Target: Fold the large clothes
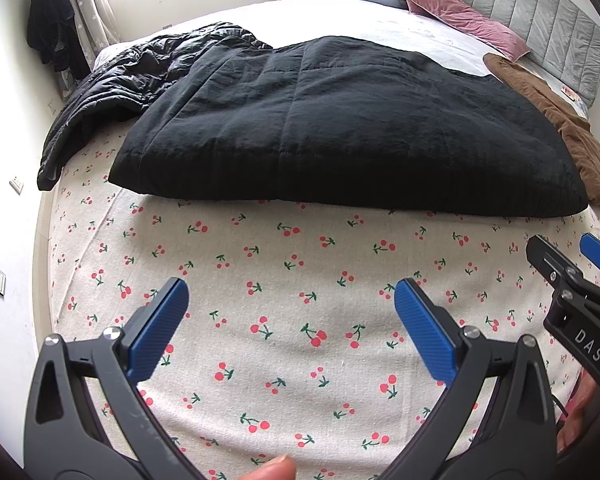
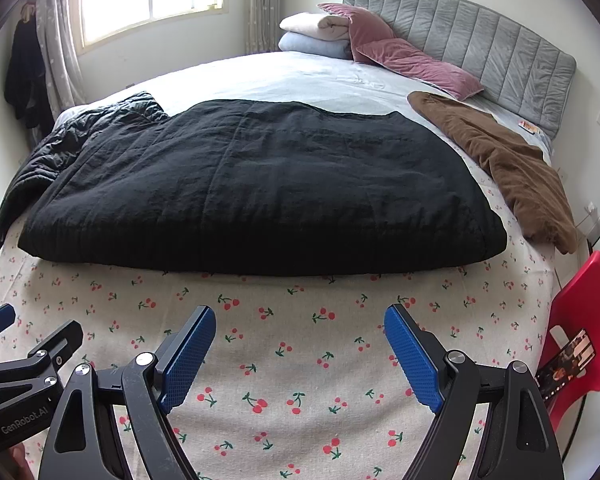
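Both grippers are wide apart and holding nothing right now. The left gripper (image 1: pixel 292 308) and right gripper (image 2: pixel 300 334) hover side by side over the cherry-print sheet (image 1: pixel 260 264) at the foot of the bed, with the right one poking into the left camera's edge.

The big black padded garment (image 2: pixel 260 184) lies flat across the middle of the bed, its near edge running straight across just ahead of both grippers. It looks like it's already doubled over, though I can't tell how many layers are in that thick edge.

My take on the next fold — go for the two near corners, one gripper each, and bite deep enough to catch every layer, since puffy fabric like this probably slips out of a shallow pinch. Lift both together and carry the edge away evenly so the seam lines stay square.

Watch the shiny black puffer jacket (image 1: pixel 112 92) tucked against its left side and the brown garment (image 2: pixel 500 168) to the right — I'd keep the fold from dragging either.
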Demonstrator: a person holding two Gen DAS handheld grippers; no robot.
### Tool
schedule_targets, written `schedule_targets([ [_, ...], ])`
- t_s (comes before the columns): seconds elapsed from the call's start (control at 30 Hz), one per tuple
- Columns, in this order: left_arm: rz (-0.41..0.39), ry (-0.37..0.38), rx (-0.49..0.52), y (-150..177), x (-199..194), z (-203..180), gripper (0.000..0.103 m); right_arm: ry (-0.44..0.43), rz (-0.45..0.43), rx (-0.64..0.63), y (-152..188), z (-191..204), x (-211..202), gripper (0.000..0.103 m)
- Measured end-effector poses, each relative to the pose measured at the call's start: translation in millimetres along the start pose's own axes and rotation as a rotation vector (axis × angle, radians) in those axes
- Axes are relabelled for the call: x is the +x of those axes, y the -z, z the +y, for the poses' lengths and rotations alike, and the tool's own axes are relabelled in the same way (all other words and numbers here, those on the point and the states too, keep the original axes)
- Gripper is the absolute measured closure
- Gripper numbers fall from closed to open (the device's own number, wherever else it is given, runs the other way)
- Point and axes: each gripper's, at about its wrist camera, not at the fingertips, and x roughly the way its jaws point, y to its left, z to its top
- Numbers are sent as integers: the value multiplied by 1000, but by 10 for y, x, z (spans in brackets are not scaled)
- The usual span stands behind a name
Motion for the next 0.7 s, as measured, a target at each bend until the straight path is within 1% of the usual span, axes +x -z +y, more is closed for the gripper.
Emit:
schedule_targets([
  [0.47,16,-5,13,41,42,10,1,-8,11,-4,29,-23,21,16],
  [0.7,42,-14,34,113,107,2,1,-4,27,-11,80,25,59,16],
])
